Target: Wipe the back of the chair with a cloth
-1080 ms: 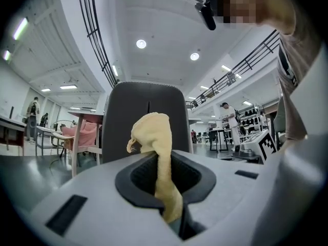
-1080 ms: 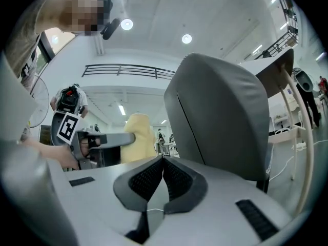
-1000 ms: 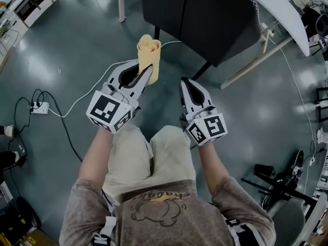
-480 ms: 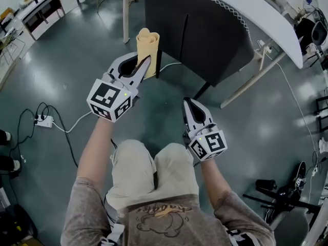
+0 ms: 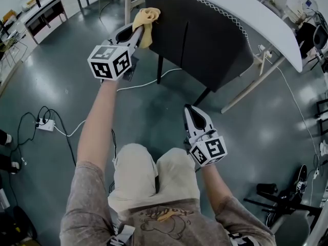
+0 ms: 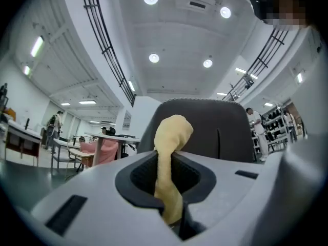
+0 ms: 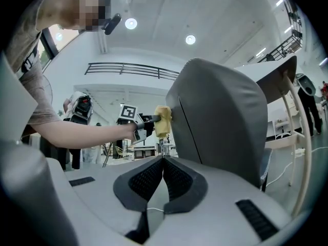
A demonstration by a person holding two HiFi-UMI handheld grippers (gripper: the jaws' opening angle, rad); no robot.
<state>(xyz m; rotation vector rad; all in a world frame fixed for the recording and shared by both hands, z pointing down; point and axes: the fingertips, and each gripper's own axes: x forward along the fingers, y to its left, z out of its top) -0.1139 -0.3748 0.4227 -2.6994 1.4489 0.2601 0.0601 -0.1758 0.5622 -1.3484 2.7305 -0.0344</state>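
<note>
The left tongs (image 5: 137,32) clamp the cloth (image 5: 145,18) against the chair (image 5: 205,40) back's top corner. The right tongs (image 5: 190,111) are closed on nothing, held low. The shirt print (image 5: 159,217) is too blurred to read.

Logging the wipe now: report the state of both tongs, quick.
Left tongs: shut on the cloth.
Right tongs: shut, holding nothing.

The right gripper (image 7: 163,159) has its jaws pressed together with nothing between them; beyond them rises the grey chair back (image 7: 220,117); at its left edge a yellow cloth (image 7: 163,122) touches the upholstery, clamped in the left gripper (image 7: 155,120); a bare forearm (image 7: 84,132) reaches in from the left; a white table (image 7: 279,70) stands far right.
</note>
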